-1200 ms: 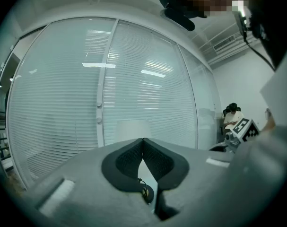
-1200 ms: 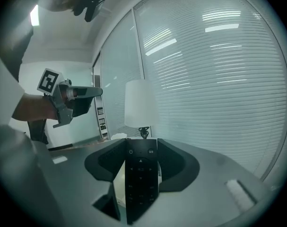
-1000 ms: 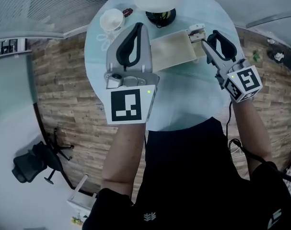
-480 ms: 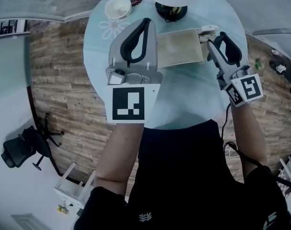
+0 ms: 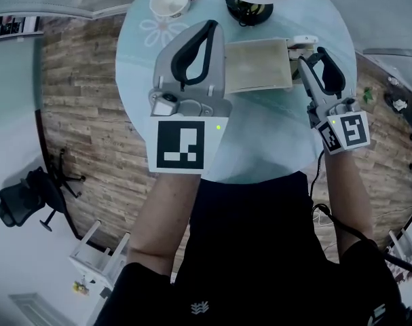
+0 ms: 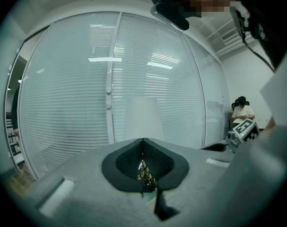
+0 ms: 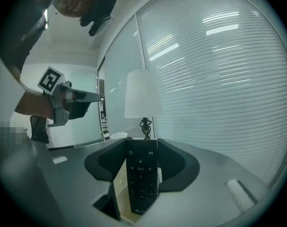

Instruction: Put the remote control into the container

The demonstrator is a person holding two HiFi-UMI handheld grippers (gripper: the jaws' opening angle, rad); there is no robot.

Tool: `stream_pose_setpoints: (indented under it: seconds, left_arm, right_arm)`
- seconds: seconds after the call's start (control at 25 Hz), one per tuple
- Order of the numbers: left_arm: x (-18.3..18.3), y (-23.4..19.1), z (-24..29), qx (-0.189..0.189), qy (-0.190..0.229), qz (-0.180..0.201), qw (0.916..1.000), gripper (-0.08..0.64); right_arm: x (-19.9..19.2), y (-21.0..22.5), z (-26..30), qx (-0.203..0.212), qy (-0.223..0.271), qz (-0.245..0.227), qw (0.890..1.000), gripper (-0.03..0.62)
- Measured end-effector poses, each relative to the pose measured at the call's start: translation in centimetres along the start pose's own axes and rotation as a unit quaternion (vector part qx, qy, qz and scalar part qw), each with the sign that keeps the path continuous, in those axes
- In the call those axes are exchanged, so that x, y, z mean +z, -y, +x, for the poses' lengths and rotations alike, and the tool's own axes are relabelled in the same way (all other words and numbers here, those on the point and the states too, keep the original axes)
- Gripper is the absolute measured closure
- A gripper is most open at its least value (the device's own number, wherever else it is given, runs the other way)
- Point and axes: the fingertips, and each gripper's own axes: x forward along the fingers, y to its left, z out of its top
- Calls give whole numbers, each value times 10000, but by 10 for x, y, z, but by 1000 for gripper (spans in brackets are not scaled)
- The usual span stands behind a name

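1. Standing over a round, pale glass worktop (image 5: 280, 141), a person holds a grey two-jaw tool in each hand.
2. The right tool (image 7: 142, 148) has its jaws partly apart and clamped on a long black remote control (image 7: 141, 183). The remote control lies lengthwise between the dark pads with its button face up.
3. In the head view, the remote control is at the right-hand end of a shallow rectangular beige container (image 5: 258, 65). Its far tip pokes out just past the container's far right corner. Whether it touches the rim I cannot tell.
4. The left tool (image 5: 210, 27) has its jaws closed tip to tip with nothing between them. In the head view it overlaps the container's left end.
5. At the far side of the worktop stands a lamp (image 5: 248, 9) with a white shade and a dark base, just beyond the container.
6. A round white cup (image 5: 170, 1) sits to the lamp's left, near a flower pattern on the glass.
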Motion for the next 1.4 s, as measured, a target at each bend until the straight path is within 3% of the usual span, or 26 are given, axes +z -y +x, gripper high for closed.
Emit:
stream_pose_setpoints:
  seconds: [0.12, 0.24, 0.8, 1.2, 1.4]
  left_arm:
    - [-6, 0, -1, 18, -37, -40, 10000, 558]
    - [-11, 2, -2, 4, -70, -65, 10000, 558]
    - [-26, 2, -14, 65, -228, -149, 9996, 558]
    - [3, 3, -31, 101, 21, -136, 9999, 558]
    - [17, -2, -57, 93, -85, 28, 9999, 558]
  right_arm:
    - [-9, -2, -2, -7, -78, -34, 10000, 397]
    - [-14, -5, -6, 6, -84, -39, 10000, 457]
    - [-21, -10, -8, 71, -129, -27, 9999, 459]
    - [16, -20, -23, 94, 71, -187, 9998, 459]
    - [39, -24, -39, -91, -37, -304, 9995, 468]
